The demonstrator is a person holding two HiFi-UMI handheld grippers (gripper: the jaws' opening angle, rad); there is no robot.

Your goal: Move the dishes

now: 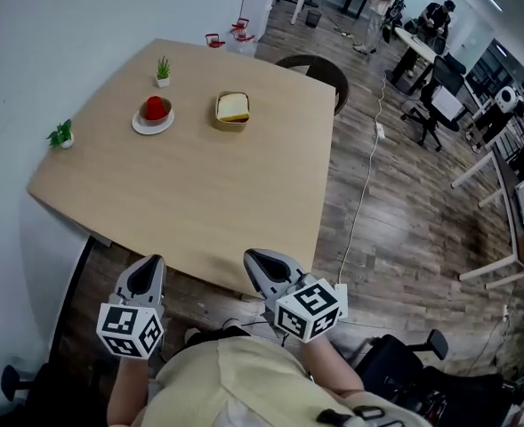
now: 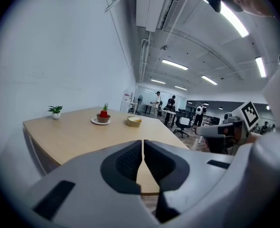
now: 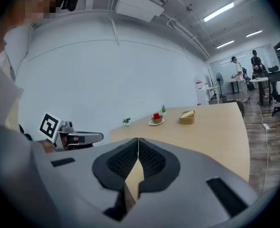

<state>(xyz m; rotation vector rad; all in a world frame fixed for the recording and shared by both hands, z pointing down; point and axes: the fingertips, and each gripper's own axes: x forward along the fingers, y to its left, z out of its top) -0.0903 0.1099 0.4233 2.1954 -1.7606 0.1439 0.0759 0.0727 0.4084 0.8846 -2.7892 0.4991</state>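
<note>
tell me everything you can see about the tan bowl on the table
The tan bowl is squarish with rounded corners and looks like wood or bamboo. It sits upright and flat on the far part of the light wooden table. Inside lies a pale yellow block, maybe bread or a sponge; it is too small to tell. The bowl stands apart from the white plate to its left in the head view. Only the table and the block touch it.

Table: left plant at the left edge, far plant near the far-left corner. Chair beyond the far-right corner.
</note>
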